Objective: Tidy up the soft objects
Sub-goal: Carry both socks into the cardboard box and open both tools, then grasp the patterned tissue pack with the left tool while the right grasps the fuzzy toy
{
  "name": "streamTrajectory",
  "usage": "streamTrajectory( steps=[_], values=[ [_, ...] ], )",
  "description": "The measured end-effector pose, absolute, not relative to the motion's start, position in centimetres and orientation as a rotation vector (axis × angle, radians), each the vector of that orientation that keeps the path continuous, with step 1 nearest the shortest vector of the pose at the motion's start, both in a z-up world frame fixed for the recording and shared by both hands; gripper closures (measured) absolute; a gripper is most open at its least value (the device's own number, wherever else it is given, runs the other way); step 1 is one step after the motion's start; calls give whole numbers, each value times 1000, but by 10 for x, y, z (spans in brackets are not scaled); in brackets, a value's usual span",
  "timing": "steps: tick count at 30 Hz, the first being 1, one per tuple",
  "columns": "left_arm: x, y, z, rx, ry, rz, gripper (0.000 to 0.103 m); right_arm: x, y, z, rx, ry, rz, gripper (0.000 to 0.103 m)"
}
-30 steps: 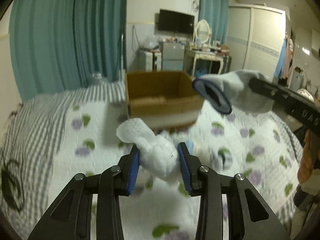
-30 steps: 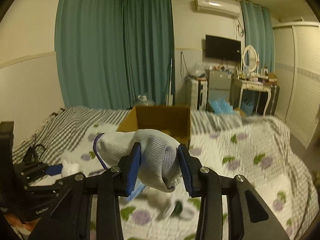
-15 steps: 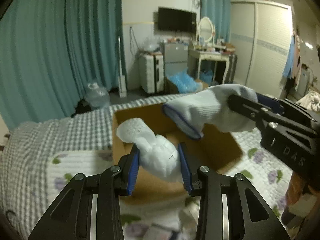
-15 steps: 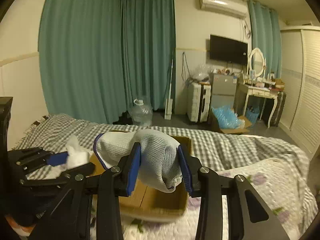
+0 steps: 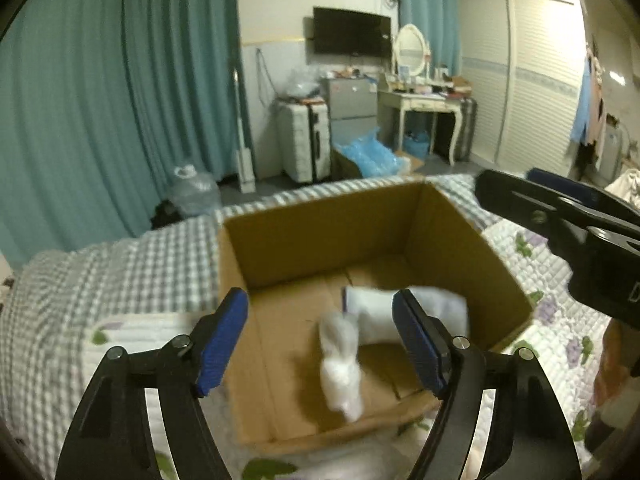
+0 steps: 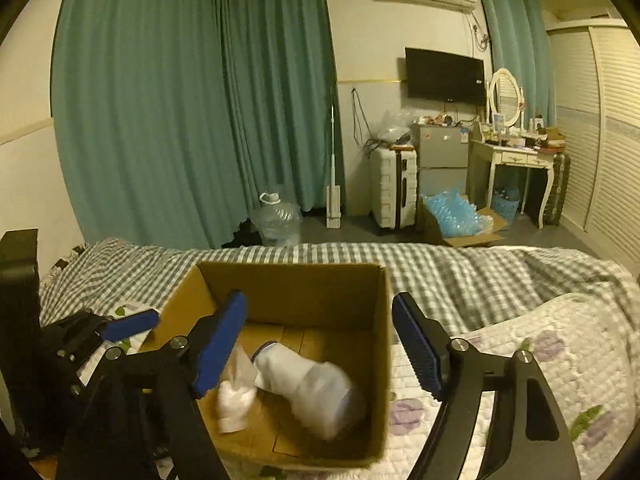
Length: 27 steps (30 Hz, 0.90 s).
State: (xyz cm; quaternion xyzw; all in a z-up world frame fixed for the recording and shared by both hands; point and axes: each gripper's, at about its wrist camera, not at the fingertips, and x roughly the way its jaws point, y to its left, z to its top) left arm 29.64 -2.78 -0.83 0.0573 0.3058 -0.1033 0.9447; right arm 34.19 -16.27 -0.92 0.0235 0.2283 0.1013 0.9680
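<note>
An open cardboard box (image 5: pixel 304 236) (image 6: pixel 384 360) stands on the bed. Inside it lie a fluffy white soft piece (image 5: pixel 342 368) (image 6: pixel 236 398) and a white glove with a blue cuff (image 5: pixel 376 312) (image 6: pixel 312 384), both blurred. My left gripper (image 5: pixel 320 340) is open and empty just above the box's near side. My right gripper (image 6: pixel 318 344) is open and empty above the box; it also shows in the left wrist view (image 5: pixel 568 220) at the right. The left gripper shows at the left of the right wrist view (image 6: pixel 120 326).
The bed has a grey checked sheet (image 6: pixel 460 276) and a white floral quilt (image 6: pixel 560 344). Beyond the bed are teal curtains (image 6: pixel 180 120), a water jug (image 6: pixel 276 220), a white suitcase (image 6: pixel 394 188) and a dressing table (image 6: pixel 516 160).
Both grippers have opened over the box. The fluffy piece has left the left gripper and the glove has left the right one; both are now inside the box.
</note>
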Motion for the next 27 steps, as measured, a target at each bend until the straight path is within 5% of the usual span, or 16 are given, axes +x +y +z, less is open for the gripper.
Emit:
streamTrajectory(
  steps=[5, 13, 20, 27],
  values=[
    [249, -16, 37, 135, 547, -188, 28, 305, -170, 27, 24, 440, 198, 8],
    [164, -1, 83, 122, 526, -248, 28, 206, -170, 86, -99, 413, 190, 6],
    [125, 7, 46, 147, 581, -250, 28, 130, -184, 87, -125, 404, 160, 6],
    [111, 13, -17, 164, 628, -214, 28, 112, -196, 15, -84, 567, 149, 6]
  ],
)
